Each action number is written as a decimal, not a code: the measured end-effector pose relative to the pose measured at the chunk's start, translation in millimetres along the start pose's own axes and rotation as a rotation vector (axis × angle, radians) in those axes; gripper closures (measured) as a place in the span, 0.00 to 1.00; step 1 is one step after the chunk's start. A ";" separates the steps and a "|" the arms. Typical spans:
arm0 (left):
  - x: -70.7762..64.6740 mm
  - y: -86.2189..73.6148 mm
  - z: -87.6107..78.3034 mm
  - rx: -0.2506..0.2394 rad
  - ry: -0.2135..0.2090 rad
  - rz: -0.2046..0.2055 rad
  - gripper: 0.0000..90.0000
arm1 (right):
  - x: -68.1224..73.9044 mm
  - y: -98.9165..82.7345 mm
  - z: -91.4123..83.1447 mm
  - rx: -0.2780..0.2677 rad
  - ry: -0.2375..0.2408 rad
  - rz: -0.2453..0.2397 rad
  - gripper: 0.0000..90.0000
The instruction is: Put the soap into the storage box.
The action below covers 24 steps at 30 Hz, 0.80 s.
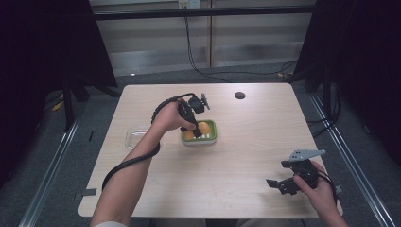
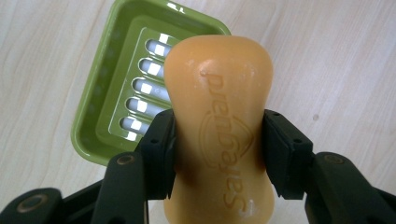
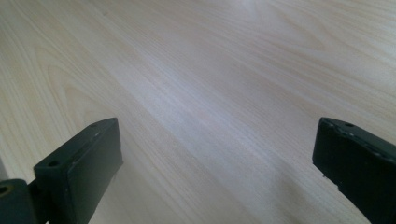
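1. Soap (image 1: pixel 198 128) sits at the green soap dish (image 1: pixel 211 137) mid-table in the high view, the left gripper (image 1: pixel 194 130) on it; whether it rests inside or hangs just above is hard to tell. The right gripper (image 1: pixel 283 182) waits well apart near the table's (image 1: pixel 246 156) edge.
2. Left gripper view: both jaws pinch the orange bar's waist, dish tray behind it; placing looks unfinished, release remaining.
3. Right gripper view: jaws spread wide, holding nothing, over bare wood.
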State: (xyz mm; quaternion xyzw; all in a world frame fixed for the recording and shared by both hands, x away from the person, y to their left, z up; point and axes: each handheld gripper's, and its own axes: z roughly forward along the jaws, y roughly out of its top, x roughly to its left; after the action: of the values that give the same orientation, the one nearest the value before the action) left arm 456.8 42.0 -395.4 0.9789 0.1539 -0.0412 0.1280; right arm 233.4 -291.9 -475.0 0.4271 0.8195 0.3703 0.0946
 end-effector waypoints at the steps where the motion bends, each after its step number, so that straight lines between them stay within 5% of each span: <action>1: 0.0 0.0 0.0 0.000 0.000 0.000 0.55 | -0.2 0.0 0.1 -0.001 0.000 -0.001 0.01; 24: 7.3 5.9 1.8 -0.005 -0.001 0.006 0.55 | 0.0 0.1 0.5 0.000 0.002 0.002 0.01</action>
State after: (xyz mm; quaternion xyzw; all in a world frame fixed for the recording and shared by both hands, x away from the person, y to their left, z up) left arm 465.6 38.3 -396.7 0.9791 0.1508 -0.0410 0.1305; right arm 233.7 -291.6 -475.3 0.4274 0.8191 0.3709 0.0935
